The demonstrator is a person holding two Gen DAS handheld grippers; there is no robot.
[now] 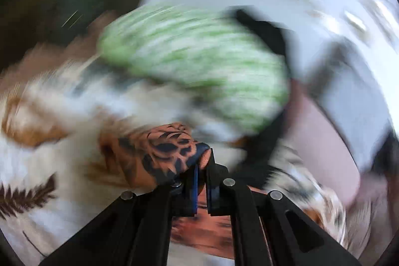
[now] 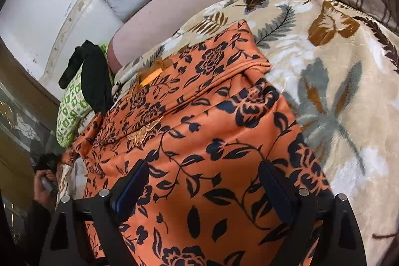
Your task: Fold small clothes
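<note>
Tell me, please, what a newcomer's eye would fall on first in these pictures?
The orange garment with black flowers dominates, spread over the leaf-patterned blanket, with the right gripper open above it. In the blurred left wrist view, the left gripper is shut on a bunch of that cloth. A green-patterned pillow lies at the bed's edge.

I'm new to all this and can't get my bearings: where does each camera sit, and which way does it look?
Left wrist view: sits on the left claw, looking along its fingers, shut on a corner of the orange flowered cloth; blurred green pillow beyond.
Right wrist view: sits on the right claw, open above the orange flowered cloth on the leafy blanket; a hand shows at the left edge.
Shared: the cloth, green pillow, blanket.
</note>
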